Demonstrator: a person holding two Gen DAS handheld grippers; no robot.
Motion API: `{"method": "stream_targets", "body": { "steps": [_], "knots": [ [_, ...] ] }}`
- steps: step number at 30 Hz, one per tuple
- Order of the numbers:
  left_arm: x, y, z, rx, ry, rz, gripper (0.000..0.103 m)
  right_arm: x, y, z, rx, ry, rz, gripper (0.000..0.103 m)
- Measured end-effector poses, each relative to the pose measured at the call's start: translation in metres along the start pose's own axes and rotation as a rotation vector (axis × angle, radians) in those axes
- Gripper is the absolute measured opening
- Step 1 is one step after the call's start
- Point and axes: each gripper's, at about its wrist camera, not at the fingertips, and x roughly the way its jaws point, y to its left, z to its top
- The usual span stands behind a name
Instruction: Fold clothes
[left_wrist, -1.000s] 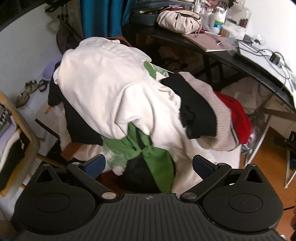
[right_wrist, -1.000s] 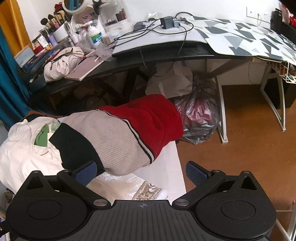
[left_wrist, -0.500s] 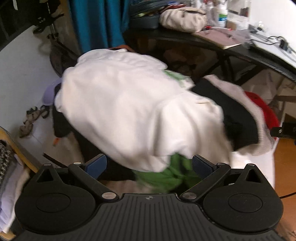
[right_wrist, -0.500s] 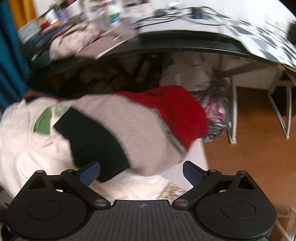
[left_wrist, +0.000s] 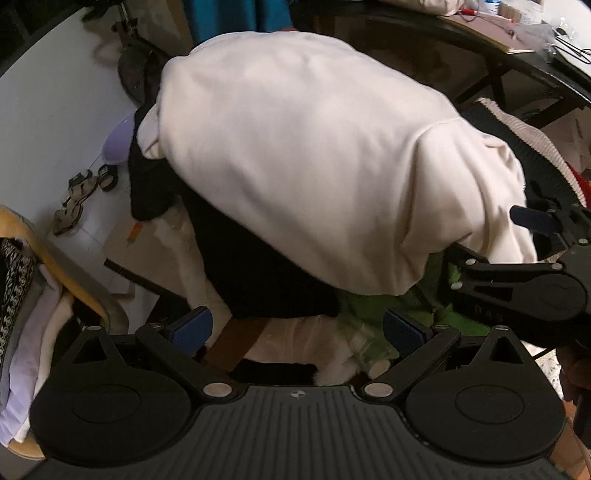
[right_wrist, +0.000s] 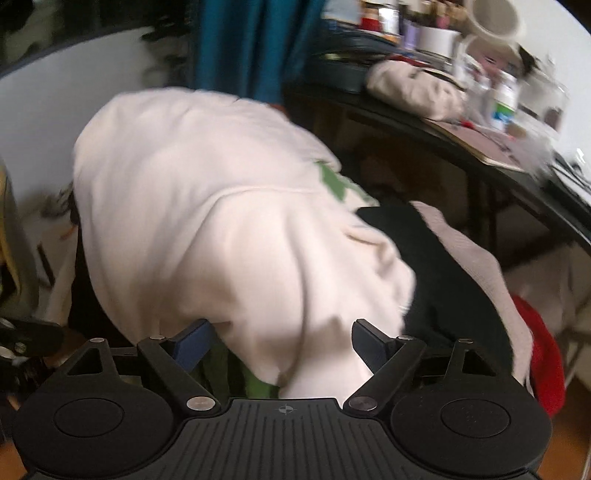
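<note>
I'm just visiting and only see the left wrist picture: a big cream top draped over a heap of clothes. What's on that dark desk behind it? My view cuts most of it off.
Observer: The right wrist view shows a beige bag lying on the desk, with blurred bottles beside it.
Visitor: Is the other tool gripping anything?
Observer: No. The right gripper has its fingers apart, and the hem of the cream top hangs between them.
Visitor: Anything poking out higher up the heap?
Observer: A green garment peeks out at the top's far edge.
</note>
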Motion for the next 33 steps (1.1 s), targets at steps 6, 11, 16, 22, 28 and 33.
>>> {"method": "stream_targets", "body": {
  "steps": [6, 11, 16, 22, 28, 33],
  "knots": [
    [-0.001, 0.015, 0.001, -0.056, -0.019, 0.031, 0.101, -0.001, -0.001, 0.014, 0.01, -0.003, 0.02, 0.017],
    [-0.007, 0.022, 0.008, -0.112, -0.054, 0.039, 0.101, -0.038, -0.023, 0.049, 0.112, -0.068, 0.13, 0.003],
    [-0.017, 0.016, 0.013, -0.094, -0.114, 0.023, 0.101, -0.069, -0.046, 0.098, 0.2, -0.198, 0.215, 0.002],
    [-0.029, 0.0, 0.027, 0.014, -0.259, 0.039, 0.101, -0.09, -0.055, 0.159, 0.232, -0.295, 0.279, 0.002],
    [-0.03, -0.013, 0.055, 0.054, -0.356, -0.015, 0.101, -0.111, -0.049, 0.202, 0.183, -0.367, 0.318, 0.002],
    [-0.029, -0.037, 0.078, 0.138, -0.435, -0.012, 0.101, -0.121, -0.04, 0.216, 0.13, -0.386, 0.34, 0.002]
  ]
}}
